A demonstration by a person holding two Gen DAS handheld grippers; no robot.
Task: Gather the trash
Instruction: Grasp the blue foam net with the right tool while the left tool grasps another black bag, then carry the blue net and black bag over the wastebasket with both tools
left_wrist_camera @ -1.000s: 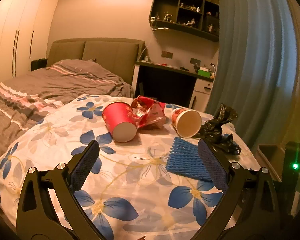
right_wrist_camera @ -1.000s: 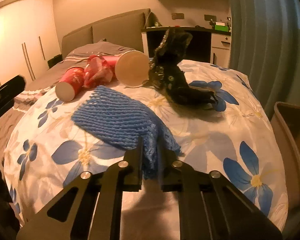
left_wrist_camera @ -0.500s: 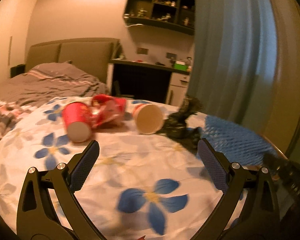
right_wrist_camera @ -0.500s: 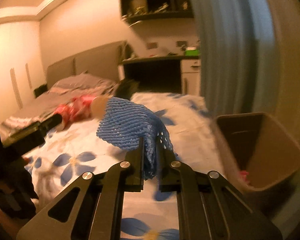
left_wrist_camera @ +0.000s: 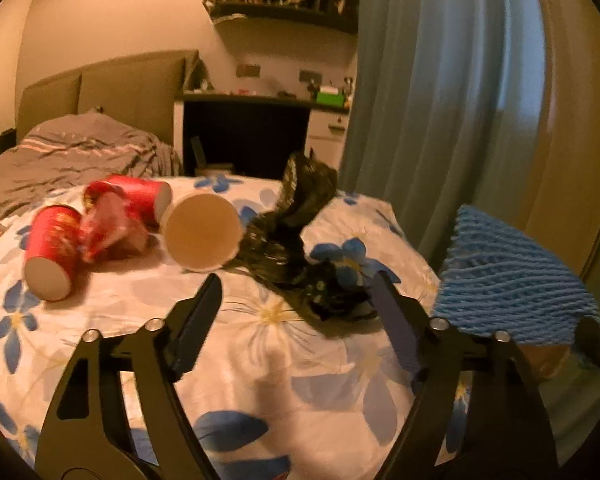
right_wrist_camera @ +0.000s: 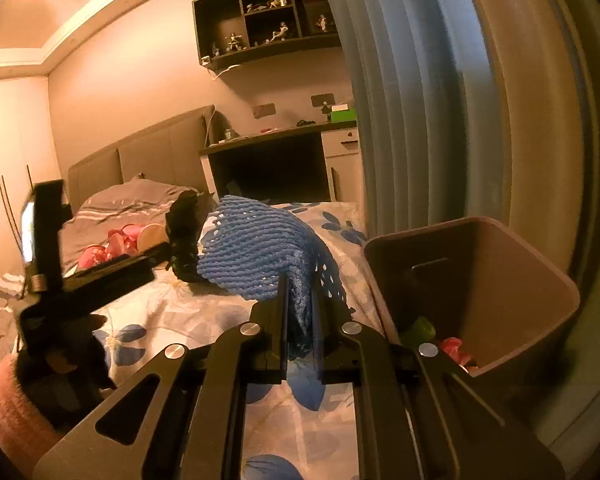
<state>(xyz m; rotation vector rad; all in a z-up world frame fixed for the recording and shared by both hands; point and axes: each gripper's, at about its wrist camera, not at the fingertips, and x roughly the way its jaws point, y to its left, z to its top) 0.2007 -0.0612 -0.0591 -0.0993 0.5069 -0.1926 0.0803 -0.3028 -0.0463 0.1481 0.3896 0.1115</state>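
Note:
My left gripper (left_wrist_camera: 296,302) hovers low over the flowered bedcover (left_wrist_camera: 260,364); its jaws are closing with the near end of a crumpled black plastic bag (left_wrist_camera: 296,236) between them, pads not pressing it. Left of the bag lie a paper cup (left_wrist_camera: 200,236) showing its pale base, two red cups (left_wrist_camera: 50,252) (left_wrist_camera: 140,196) and a red wrapper (left_wrist_camera: 108,228). My right gripper (right_wrist_camera: 300,312) is shut on a blue foam net (right_wrist_camera: 256,252), held in the air beside the brown bin (right_wrist_camera: 520,280). The net (left_wrist_camera: 508,276) also shows at the right of the left wrist view.
The bin stands off the bed's right edge and holds green and red scraps (right_wrist_camera: 420,330). A blue curtain (left_wrist_camera: 440,120) hangs right behind it. A dark desk (left_wrist_camera: 244,136) and headboard (left_wrist_camera: 112,92) lie beyond. A hand in a pink sleeve (right_wrist_camera: 8,400) holds the left tool.
The right gripper lifted the blue net off the bed and carried it right, up to the bin. The left gripper swung right to the black bag and its jaws narrowed.

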